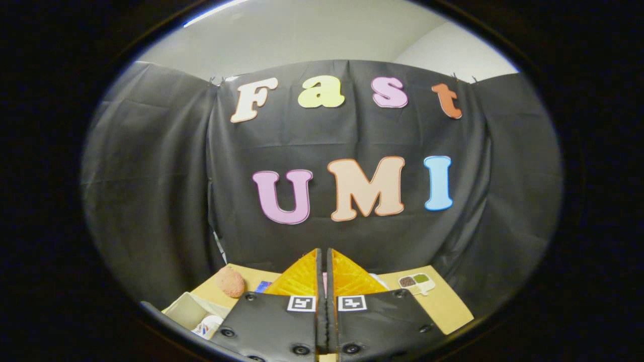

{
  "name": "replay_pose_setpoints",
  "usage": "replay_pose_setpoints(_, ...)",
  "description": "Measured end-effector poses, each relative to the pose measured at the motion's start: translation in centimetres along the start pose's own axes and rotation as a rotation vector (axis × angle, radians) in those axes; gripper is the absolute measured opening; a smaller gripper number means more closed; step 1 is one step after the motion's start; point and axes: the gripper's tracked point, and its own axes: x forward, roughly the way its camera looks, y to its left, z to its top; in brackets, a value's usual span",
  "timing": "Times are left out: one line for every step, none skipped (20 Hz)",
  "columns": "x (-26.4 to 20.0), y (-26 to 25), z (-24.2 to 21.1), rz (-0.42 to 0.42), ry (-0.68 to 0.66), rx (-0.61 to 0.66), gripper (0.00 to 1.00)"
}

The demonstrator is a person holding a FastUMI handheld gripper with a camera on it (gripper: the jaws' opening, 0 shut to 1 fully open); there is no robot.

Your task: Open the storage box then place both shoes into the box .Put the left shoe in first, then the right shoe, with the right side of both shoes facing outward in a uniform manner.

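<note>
Storage box (pixel 188 307): one pale open-topped container sits at the near left corner of the tabletop (pixel 443 301), left of the tongs. Whether it is the storage box cannot be confirmed; just one corner and part of the inside wall show. Walls look light cream or white, plain.

Surface: light tan tabletop, flat, matte. Behind it black cloth hangs as the booth wall, draped in folds across the back and both sides. Above the cloth a plain pale wall and ceiling, with one bright light strip at upper left.

Tongs (pixel 324 254): two fingers pressed together, tips meeting, no visible gap, nothing between them. They are raised and pointing at the cloth wall, above the tabletop items. Each finger carries one square black-and-white marker near its base, two in all.

Other items, counted:
- One pinkish, rough-textured rounded lump (pixel 231 282) on the tabletop, beyond the box and left of the fingers.
- One white object with red and blue marks (pixel 206 327) just beside the box, close to the left finger's base; too cut off to identify.
- One small blue patch (pixel 263 286) just left of the fingers, mostly hidden.
- One small white card or palette with two round dabs, dark and olive green (pixel 416 283), right of the fingers.
</note>
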Motion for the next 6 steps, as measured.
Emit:
replay_pose_setpoints(-0.1,-0.4,0.6,-0.011,-0.013,-0.005,0.02)
replay_pose_setpoints(-0.2,-0.7,1.0,-0.023,-0.020,-0.009,0.02)
replay_pose_setpoints(0.0,-1.5,1.1,-0.034,-0.022,-0.010,0.02)
replay_pose_setpoints(0.0,-2.1,1.3,-0.040,-0.024,-0.006,0.02)
replay_pose_setpoints(0.1,-2.8,1.7,-0.049,-0.027,-0.004,0.02)
replay_pose_setpoints(0.1,-3.4,2.1,-0.062,-0.036,-0.013,0.02)
